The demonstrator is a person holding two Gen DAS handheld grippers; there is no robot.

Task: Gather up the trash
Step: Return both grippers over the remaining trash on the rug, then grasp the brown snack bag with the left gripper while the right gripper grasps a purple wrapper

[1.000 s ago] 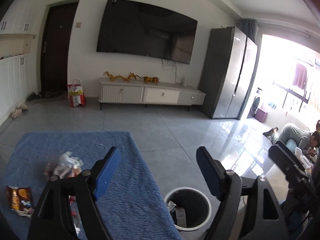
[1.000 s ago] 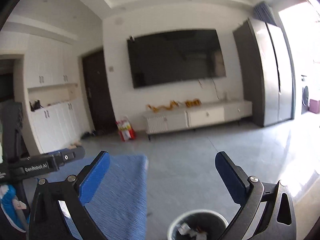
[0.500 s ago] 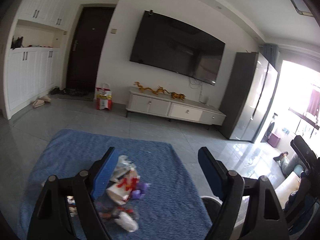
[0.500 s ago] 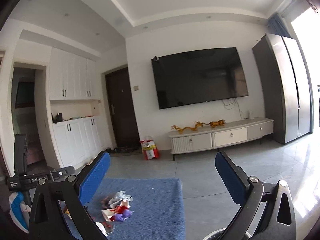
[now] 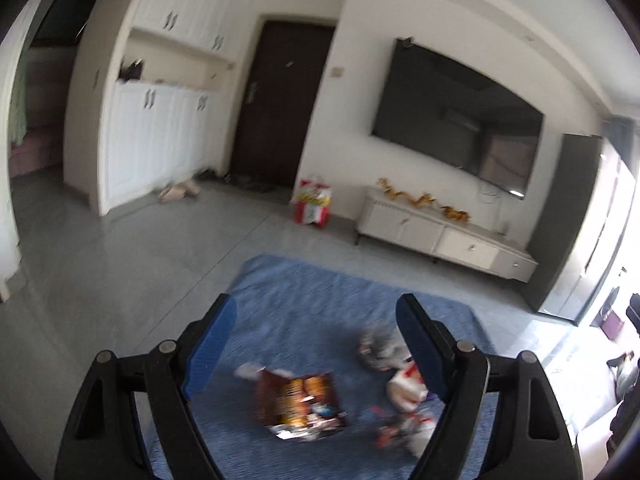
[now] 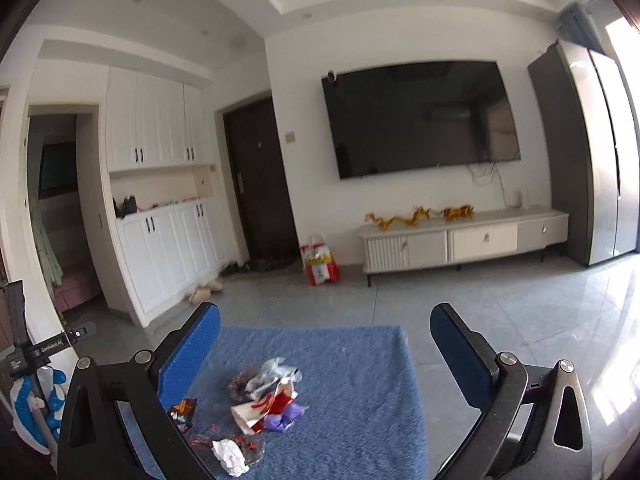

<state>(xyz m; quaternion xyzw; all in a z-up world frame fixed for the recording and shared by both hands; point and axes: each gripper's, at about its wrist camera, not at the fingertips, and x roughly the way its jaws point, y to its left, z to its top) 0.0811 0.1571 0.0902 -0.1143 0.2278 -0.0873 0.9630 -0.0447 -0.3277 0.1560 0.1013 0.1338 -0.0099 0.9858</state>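
Note:
A pile of trash lies on a blue cloth [image 5: 304, 304] [image 6: 360, 364] that covers a table. In the left wrist view a brown snack bag [image 5: 298, 404] lies flat between the fingers of my left gripper [image 5: 316, 344], which is open above it and holds nothing. A crumpled red and white wrapper [image 5: 404, 386] sits by its right finger. In the right wrist view the red and white paper cup [image 6: 262, 406], a purple scrap [image 6: 286, 416], a white paper ball [image 6: 230, 456] and silver wrappers [image 6: 270, 372] lie below my right gripper [image 6: 326, 354], open and empty.
A grey tiled floor surrounds the table. A white TV cabinet [image 6: 464, 240] stands under a wall-mounted TV [image 6: 420, 118]. A red and yellow bag [image 6: 319, 260] sits by the dark door [image 6: 260, 184]. White cupboards [image 6: 160, 216] line the left wall. A grey fridge [image 6: 588, 152] is at right.
Both views swung left, away from the waste bin on the floor and onto the trash on the blue cloth. The bin has left both views. Both grippers stayed open.

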